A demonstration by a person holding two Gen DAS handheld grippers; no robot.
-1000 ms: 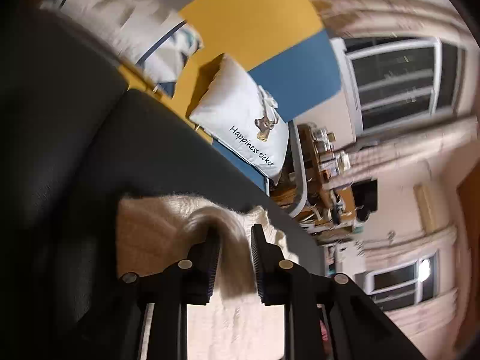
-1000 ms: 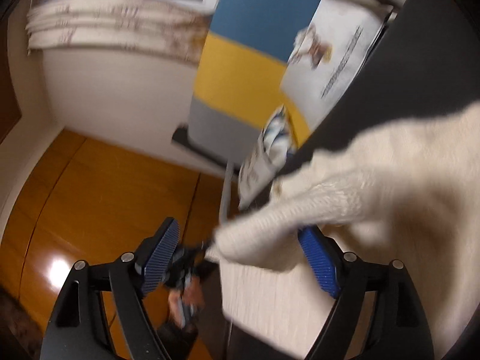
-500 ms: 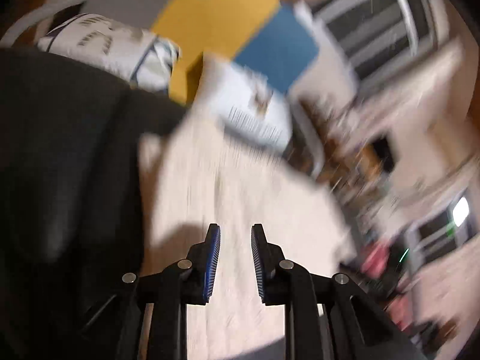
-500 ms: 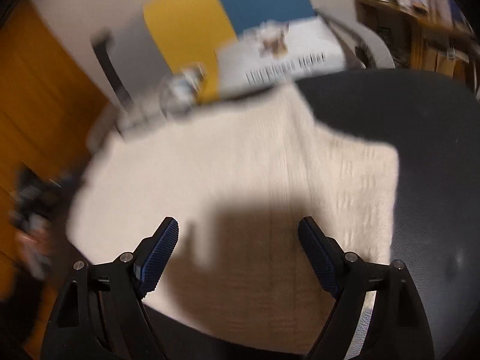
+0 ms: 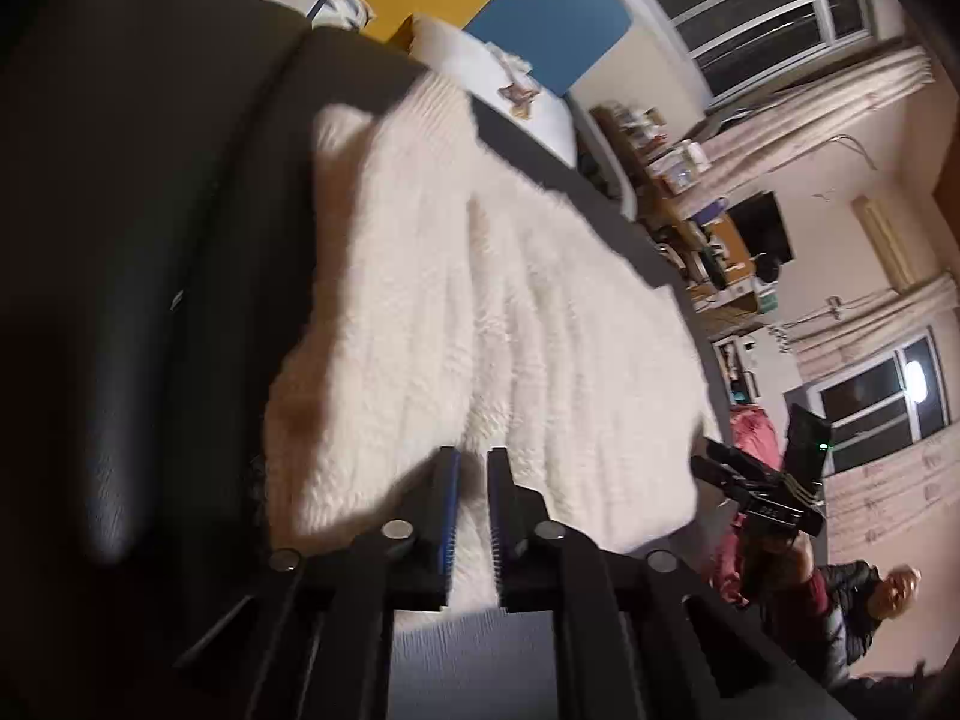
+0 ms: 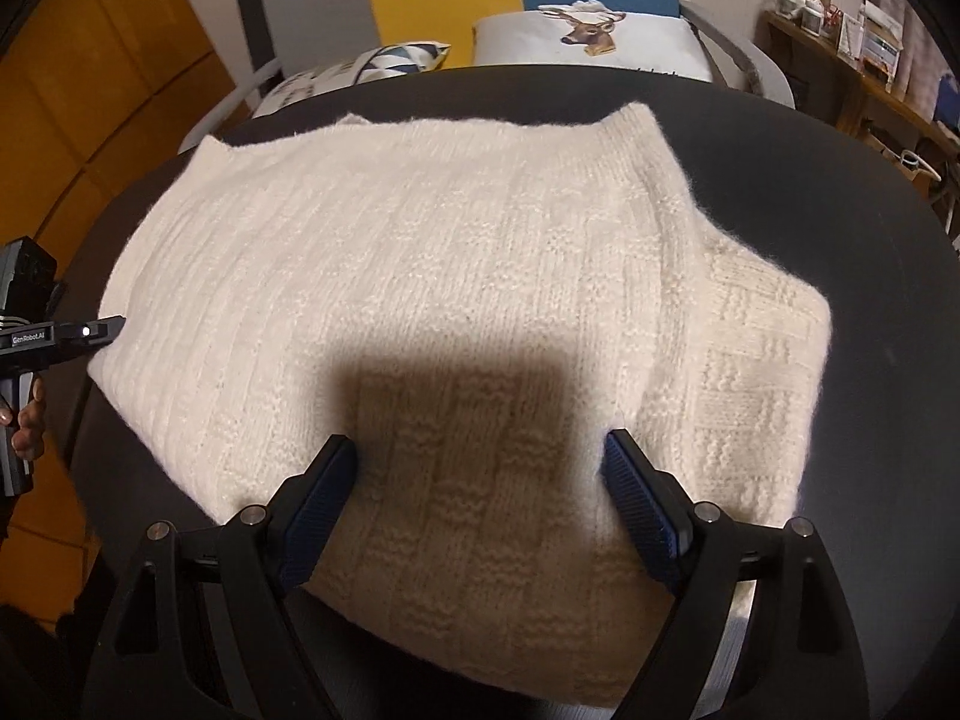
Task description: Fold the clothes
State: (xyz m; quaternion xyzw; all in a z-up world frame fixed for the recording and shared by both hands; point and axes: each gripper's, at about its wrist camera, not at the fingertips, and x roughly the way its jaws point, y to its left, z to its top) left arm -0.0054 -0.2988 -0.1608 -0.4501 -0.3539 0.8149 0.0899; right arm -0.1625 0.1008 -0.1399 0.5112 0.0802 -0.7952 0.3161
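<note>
A cream knitted sweater [image 6: 450, 252] lies flat on a round black table [image 6: 870, 276], with one side folded over on the right. My right gripper [image 6: 480, 444] hangs open and wide just above the sweater's near part, casting a shadow on it; nothing is between its fingers. In the left wrist view the same sweater [image 5: 480, 276] stretches away from my left gripper [image 5: 474, 456]. That gripper's jaws are closing to a narrow gap over the sweater's near edge. No fabric is pinched between them.
Behind the table stands a grey chair with a deer pillow [image 6: 588, 39] and a patterned pillow [image 6: 360, 69]. A cluttered wooden shelf [image 6: 840, 18] is at the right. A person [image 5: 870, 594] sits at the lower right of the left wrist view.
A second ago the left gripper pinched a fold of the sweater and a sleeve lay across the right jaws. Both have let go and swung over the flat sweater; the left jaws have narrowed.
</note>
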